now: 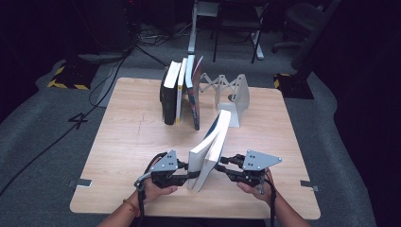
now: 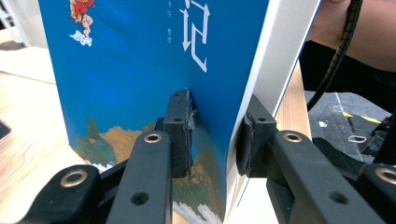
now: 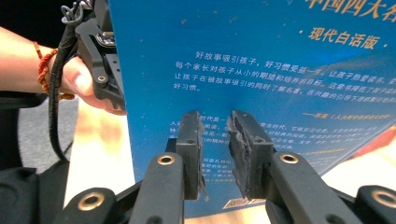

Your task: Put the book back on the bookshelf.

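A thick blue book (image 1: 210, 146) stands tilted on the wooden table (image 1: 123, 151), near its front edge, between my two grippers. My left gripper (image 1: 191, 174) meets it low on its left side. In the left gripper view the gripper (image 2: 215, 135) has one pad on the blue front cover (image 2: 140, 60) and the other on the white page block, with the book's edge between the jaws. My right gripper (image 1: 220, 166) comes from the right. Its jaws (image 3: 215, 149) stand a narrow gap apart, with their tips against the back cover (image 3: 280, 60) and nothing between them.
Several books (image 1: 182, 92) stand upright in a row at the back of the table. A white extendable bookend (image 1: 234, 97) is to their right. The table's front edge lies just behind both hands. Chair and desk legs stand on the grey floor beyond.
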`<state>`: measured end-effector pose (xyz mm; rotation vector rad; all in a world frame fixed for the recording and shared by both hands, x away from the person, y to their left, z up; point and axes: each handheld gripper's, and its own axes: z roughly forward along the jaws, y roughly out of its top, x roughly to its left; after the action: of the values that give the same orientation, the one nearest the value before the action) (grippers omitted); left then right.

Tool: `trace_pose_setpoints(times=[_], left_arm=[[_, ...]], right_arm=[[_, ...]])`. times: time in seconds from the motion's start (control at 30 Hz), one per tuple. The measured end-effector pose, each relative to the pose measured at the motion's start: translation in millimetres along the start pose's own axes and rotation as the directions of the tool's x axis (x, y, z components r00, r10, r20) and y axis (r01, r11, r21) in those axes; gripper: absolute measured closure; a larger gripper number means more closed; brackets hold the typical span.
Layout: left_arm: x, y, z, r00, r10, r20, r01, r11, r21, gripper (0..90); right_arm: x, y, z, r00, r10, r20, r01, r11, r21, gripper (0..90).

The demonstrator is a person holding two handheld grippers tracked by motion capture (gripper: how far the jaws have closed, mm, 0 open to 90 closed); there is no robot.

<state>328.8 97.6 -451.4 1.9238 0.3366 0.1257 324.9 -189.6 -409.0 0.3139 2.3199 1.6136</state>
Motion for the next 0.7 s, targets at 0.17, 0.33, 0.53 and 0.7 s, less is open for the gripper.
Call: trace_pose_setpoints(times=[0.17,0.33,0.53,0.7], left_arm=[[4.1,6.7,13.7,0.9998,0.017,0.015,-0.017,0.9998,0.012,69.3],[6.6,7.8,14.5,0.9996,0.027,0.003,-0.027,0.9995,0.018,68.9],[-3.6,7.0,11.1,0.9961,0.053,-0.071,-0.051,0.998,0.037,62.7],[-15.0,6.5,4.5,0.9876,0.103,-0.119,-0.093,0.9921,0.084,59.4]], right_arm=[[-2.6,2.6,-7.9,0.9989,-0.011,0.046,0.01,1.0,0.01,73.8],[-3.0,2.2,-8.6,0.9971,-0.003,0.077,0.002,1.0,0.016,73.8],[0.6,1.4,-6.9,0.9949,0.005,0.1,-0.007,1.0,0.016,69.7],[2.2,-1.7,-3.8,0.9957,0.009,0.092,-0.011,1.0,0.019,69.0]])
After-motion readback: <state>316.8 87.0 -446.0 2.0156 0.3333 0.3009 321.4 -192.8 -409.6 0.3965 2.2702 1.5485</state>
